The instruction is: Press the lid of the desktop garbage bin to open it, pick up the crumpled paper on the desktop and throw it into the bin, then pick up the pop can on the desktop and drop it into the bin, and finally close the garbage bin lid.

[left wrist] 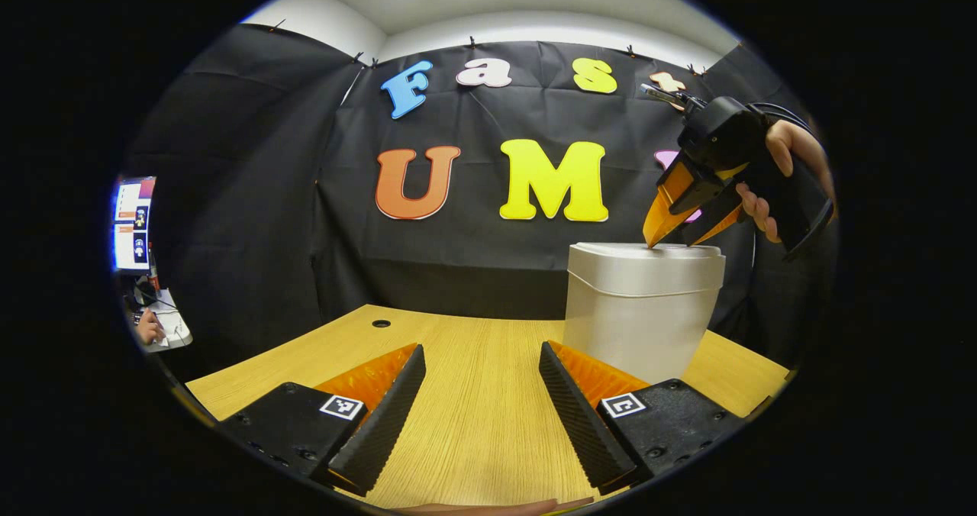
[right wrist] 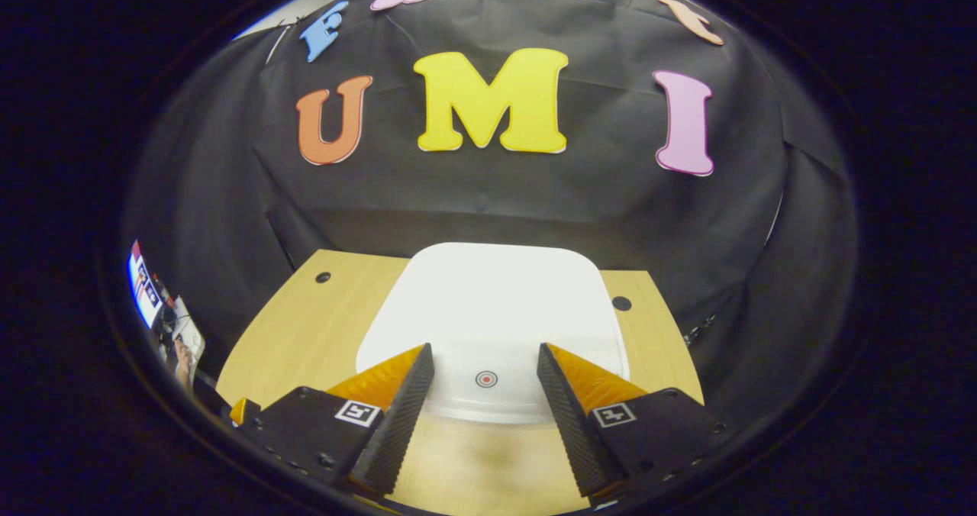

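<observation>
In the left gripper view, the right gripper (left wrist: 658, 240) is tilting down at the upper right of the frame, its tips touching the flat white lid (left wrist: 645, 252) of the pale, rounded-square plastic garbage bin (left wrist: 637, 314), probably to press it open. In the right gripper view, its fingers are standing apart either side of a small red ring mark (right wrist: 486, 379) on the lid's near edge. The left gripper (left wrist: 482, 367), fingers apart and empty, is waiting low over the light wooden counter (left wrist: 473, 417), apparently keeping clear. The bin is standing right of centre, lid closed.
</observation>
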A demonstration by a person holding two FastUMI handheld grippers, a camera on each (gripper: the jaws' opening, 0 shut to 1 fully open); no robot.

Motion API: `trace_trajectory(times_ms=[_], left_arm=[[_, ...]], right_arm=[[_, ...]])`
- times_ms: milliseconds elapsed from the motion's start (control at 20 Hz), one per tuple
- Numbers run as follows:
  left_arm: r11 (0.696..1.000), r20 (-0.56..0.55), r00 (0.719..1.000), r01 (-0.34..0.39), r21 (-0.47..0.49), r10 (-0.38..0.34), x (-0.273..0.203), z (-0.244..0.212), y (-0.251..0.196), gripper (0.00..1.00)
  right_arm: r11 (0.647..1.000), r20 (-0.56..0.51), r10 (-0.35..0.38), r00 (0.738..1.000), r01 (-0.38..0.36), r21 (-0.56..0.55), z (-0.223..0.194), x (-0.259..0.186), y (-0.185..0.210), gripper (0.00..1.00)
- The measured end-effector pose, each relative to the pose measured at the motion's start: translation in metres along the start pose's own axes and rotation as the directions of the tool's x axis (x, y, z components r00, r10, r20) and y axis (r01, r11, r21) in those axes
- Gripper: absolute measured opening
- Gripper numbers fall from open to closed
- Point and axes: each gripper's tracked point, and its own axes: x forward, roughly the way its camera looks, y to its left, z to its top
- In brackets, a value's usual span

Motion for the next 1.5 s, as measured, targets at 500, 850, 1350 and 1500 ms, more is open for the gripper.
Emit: trace_trajectory(times_ms=[500, 850, 1350, 1500], left_arm=[[0.999, -0.007, 1.000, -0.029, 0.019, 0.030, 0.003, -0.003, 0.004, 0.97], [1.000, 0.004, 1.000, -0.012, 0.016, 0.011, 0.002, -0.001, 0.001, 0.97], [1.000, -0.001, 1.000, -0.005, 0.030, 0.005, 0.000, -0.004, -0.004, 0.97], [0.999, 0.014, 1.000, -0.005, 0.047, 0.004, -0.005, 0.001, -0.007, 0.97]], right_arm=[[0.999, 0.166, 0.021, 0.986, -0.027, 0.037, -0.004, 0.008, -0.002, 0.90], [0.996, 0.282, 0.082, 0.956, -0.086, 0.002, 0.001, 0.001, -0.005, 0.86], [0.997, 0.507, 0.076, 0.858, -0.059, -0.050, -0.035, -0.057, -0.035, 0.90], [1.000, 0.571, 0.025, 0.820, -0.013, -0.025, -0.044, -0.082, -0.053, 0.90]])
